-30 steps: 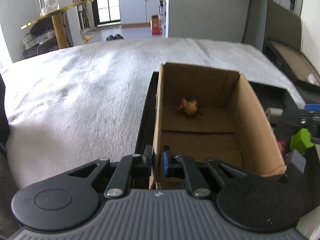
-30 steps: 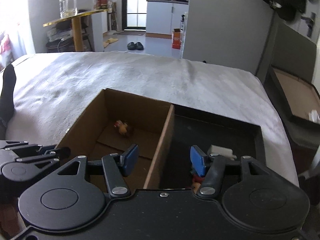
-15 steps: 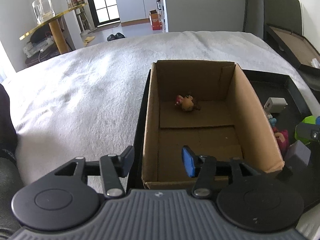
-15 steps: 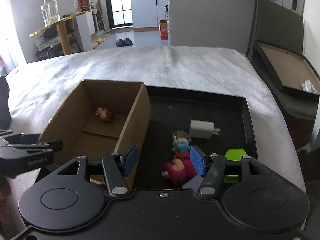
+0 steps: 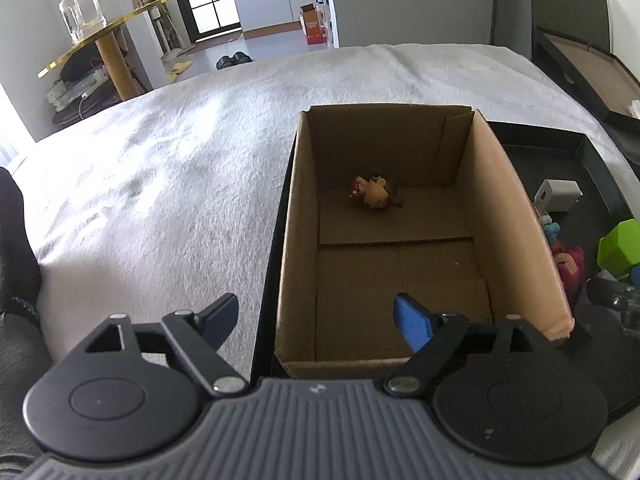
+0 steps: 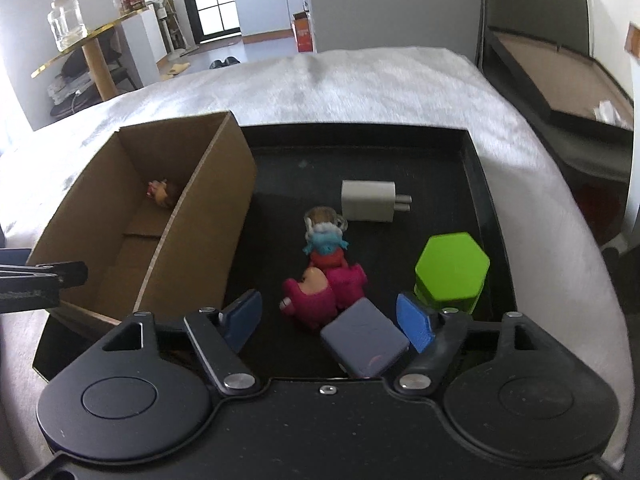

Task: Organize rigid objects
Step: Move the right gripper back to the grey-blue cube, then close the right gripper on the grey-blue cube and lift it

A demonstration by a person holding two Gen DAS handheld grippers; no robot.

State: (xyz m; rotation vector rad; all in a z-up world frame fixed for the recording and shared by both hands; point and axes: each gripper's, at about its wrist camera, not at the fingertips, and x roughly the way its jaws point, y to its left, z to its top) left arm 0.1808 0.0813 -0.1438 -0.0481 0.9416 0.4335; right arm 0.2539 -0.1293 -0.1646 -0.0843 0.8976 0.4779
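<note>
A cardboard box (image 5: 520, 216) stands in the left part of a black tray (image 6: 476, 184), with a small tan figure (image 5: 374, 194) on its floor. My left gripper (image 5: 314, 316) hovers at the box's near end, its jaws opening astride the left wall without pressing it. My right gripper (image 6: 330, 312) is low over the tray, jaws opening. A pink figure (image 6: 316, 300) and a grey-blue block (image 6: 364, 340) lie between its fingers, untouched. Farther back are a blue-haired figure (image 6: 326, 240), a white charger (image 6: 368, 201) and a green hexagonal block (image 6: 452, 272).
The tray rests on a white fuzzy bed cover (image 5: 160, 184). A dark framed board (image 6: 560, 76) lies off the bed's right side. A gold side table with a glass jar (image 5: 82, 12) stands far left. A dark sleeve (image 5: 16, 240) shows at the left edge.
The left jaws, earlier shut on the box's left wall, have let go and spread wide. The right gripper came down and rightward over the toys, and its jaws widened.
</note>
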